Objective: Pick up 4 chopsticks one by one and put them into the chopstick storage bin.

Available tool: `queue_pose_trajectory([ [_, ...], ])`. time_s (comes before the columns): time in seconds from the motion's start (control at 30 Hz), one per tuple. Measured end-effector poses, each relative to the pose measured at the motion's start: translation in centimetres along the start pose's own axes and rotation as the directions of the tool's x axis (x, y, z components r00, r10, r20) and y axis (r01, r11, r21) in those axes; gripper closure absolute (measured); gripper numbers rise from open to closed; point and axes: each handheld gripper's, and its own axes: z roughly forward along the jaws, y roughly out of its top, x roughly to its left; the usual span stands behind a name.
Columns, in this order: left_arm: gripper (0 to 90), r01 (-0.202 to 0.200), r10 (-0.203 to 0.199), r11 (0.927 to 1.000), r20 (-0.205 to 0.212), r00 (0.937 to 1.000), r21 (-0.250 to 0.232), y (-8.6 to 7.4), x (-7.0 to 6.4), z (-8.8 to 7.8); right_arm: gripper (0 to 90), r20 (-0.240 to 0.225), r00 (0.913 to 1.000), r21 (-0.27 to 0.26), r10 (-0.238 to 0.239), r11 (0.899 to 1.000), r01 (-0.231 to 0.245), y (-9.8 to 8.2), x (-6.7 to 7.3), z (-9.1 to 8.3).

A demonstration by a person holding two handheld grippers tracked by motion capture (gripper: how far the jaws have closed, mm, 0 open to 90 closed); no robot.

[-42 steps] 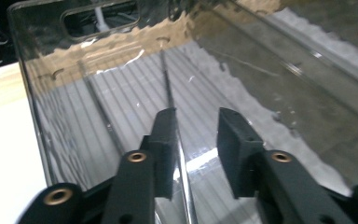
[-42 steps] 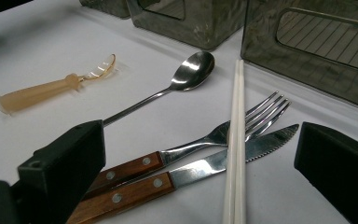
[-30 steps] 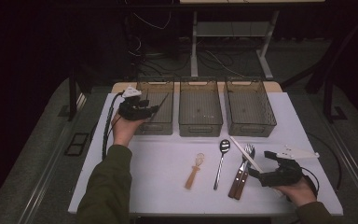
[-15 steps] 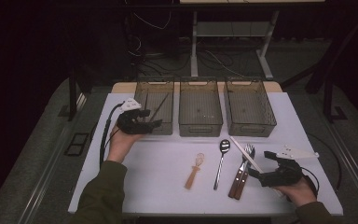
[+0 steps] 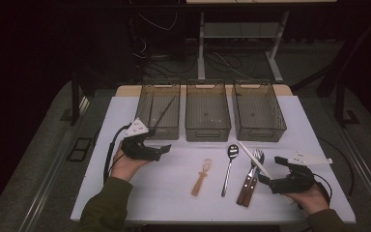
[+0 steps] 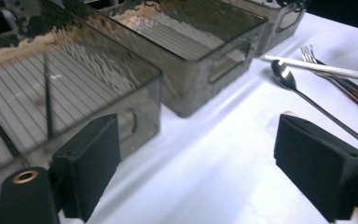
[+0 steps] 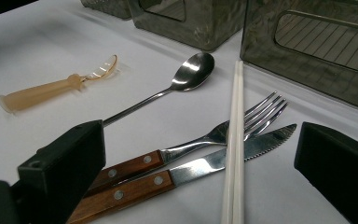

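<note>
The left gripper (image 5: 160, 150), jaws just opened and empty, is sitting beside the left bin (image 5: 159, 110), while the spread right gripper (image 5: 266, 180) is facing the chopsticks (image 5: 255, 153) lying lengthwise toward it.

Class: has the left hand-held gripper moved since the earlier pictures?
Yes. The left hand-held gripper has pulled back from the left bin toward the person, its jaws opening, empty.

No readable text, label, brand or number appears on anything here.
</note>
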Motion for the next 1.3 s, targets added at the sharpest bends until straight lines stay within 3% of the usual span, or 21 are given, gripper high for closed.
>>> queue_pose_trajectory([
  [0.17, 9.6, -0.005, 0.005, 1.0000, 0.016, 0.9999, 0.000, -1.3, -1.2, -0.6, 2.1, 0.003, 1.0000, -0.004, -0.001, 1.000, 0.001, 0.0, -0.1, -0.1],
  [0.3, 0.0, -0.014, 0.014, 0.9999, 0.011, 0.9998, 0.008, -2.1, -2.2, -0.8, 2.1, 0.003, 1.0000, -0.002, -0.002, 1.000, 0.002, 0.0, -0.1, 0.0],
  [0.37, 0.0, -0.009, 0.009, 0.9999, 0.010, 0.9999, 0.009, -2.5, -2.6, -1.0, 2.1, 0.003, 1.0000, -0.001, -0.005, 1.000, 0.005, 0.0, 0.0, 0.0],
  [0.57, 0.0, -0.008, 0.008, 0.9999, 0.069, 0.9976, 0.009, -3.9, -3.9, -1.2, 2.1, 0.002, 1.0000, 0.000, 0.002, 1.000, -0.002, 0.0, 0.0, 0.0],
  [0.67, 0.0, -0.030, 0.028, 0.9993, 0.078, 0.9966, 0.023, -4.6, -4.5, -1.4, 2.1, 0.002, 1.0000, 0.001, 0.005, 1.000, -0.005, 0.0, 0.0, 0.0],
  [0.77, 0.0, -0.024, 0.022, 0.9994, 0.084, 0.9962, 0.027, -5.3, -4.9, -1.7, 2.1, 0.002, 1.0000, -0.001, -0.006, 1.000, 0.006, 0.0, -0.1, -0.1],
  [0.93, 0.0, -0.018, 0.015, 0.9993, 0.094, 0.9955, 0.034, -5.8, -5.0, -1.7, 2.2, 0.038, 0.9993, 0.019, -0.006, 1.000, 0.005, 0.4, -0.3, -0.6],
  [0.97, 0.0, -0.020, 0.016, 0.9993, 0.095, 0.9953, 0.032, -5.8, -4.9, -1.7, 7.0, 0.049, 0.9988, 0.030, -0.007, 1.000, 0.006, 0.5, -0.4, -0.7],
  [1.03, 0.0, -0.021, 0.018, 0.9991, 0.099, 0.9950, 0.036, -5.8, -4.9, -1.7, 18.9, 0.025, 0.9995, 0.032, -0.021, 0.999, 0.020, 0.7, -0.6, -1.2],
  [1.1, 0.0, -0.023, 0.019, 0.9990, 0.100, 0.9948, 0.039, -5.8, -4.9, -1.7, 20.0, 0.024, 0.9997, 0.055, -0.011, 0.998, 0.009, 0.8, -0.7, -1.4],
  [1.3, 0.0, -0.024, 0.019, 0.9987, 0.106, 0.9942, 0.046, -5.8, -5.0, -1.5, 39.7, 0.021, 0.9997, 0.153, -0.008, 0.988, 0.005, 0.8, -0.9, -0.9],
])
